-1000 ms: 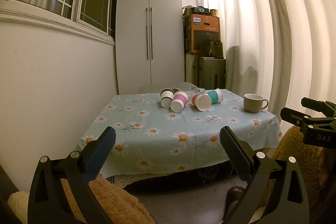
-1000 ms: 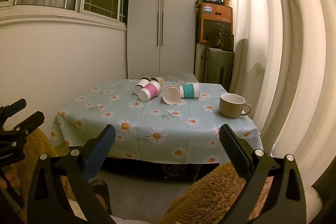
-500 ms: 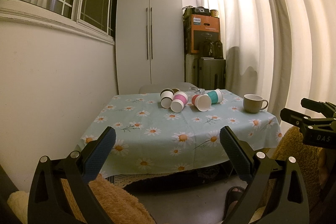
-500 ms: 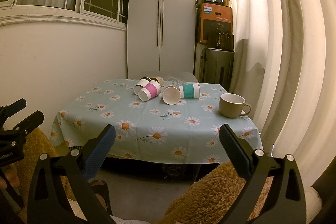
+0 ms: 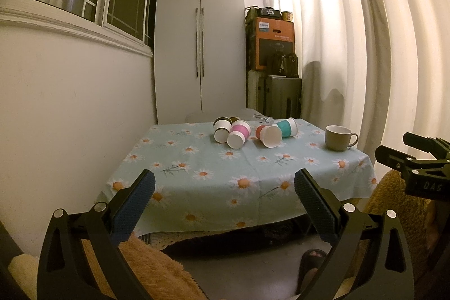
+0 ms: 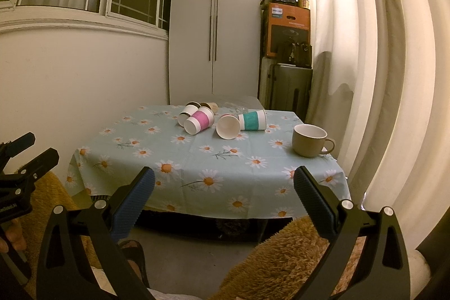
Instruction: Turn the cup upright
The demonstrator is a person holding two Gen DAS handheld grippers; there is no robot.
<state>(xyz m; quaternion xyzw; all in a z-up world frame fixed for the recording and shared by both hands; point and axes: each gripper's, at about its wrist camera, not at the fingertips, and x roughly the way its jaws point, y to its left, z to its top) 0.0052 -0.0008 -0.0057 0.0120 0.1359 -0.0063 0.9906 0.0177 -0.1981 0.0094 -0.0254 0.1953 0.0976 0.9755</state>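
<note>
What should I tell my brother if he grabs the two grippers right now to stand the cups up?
Left gripper: open, empty, held short of the table.
Right gripper: open, empty, also short of the table.
On the daisy-print tablecloth, far side, paper cups lie tipped over: pink-sleeved cup, teal-sleeved cup, plain white cup, dark-banded cup, brown cup.
The beige ceramic mug stands upright at right.
Done: nothing.
Left: reach in, grip a tipped cup, stand it up.

Toppled cups (image 6: 227,125) mid-table (image 6: 197,167), mug (image 6: 309,139) to their right
</note>
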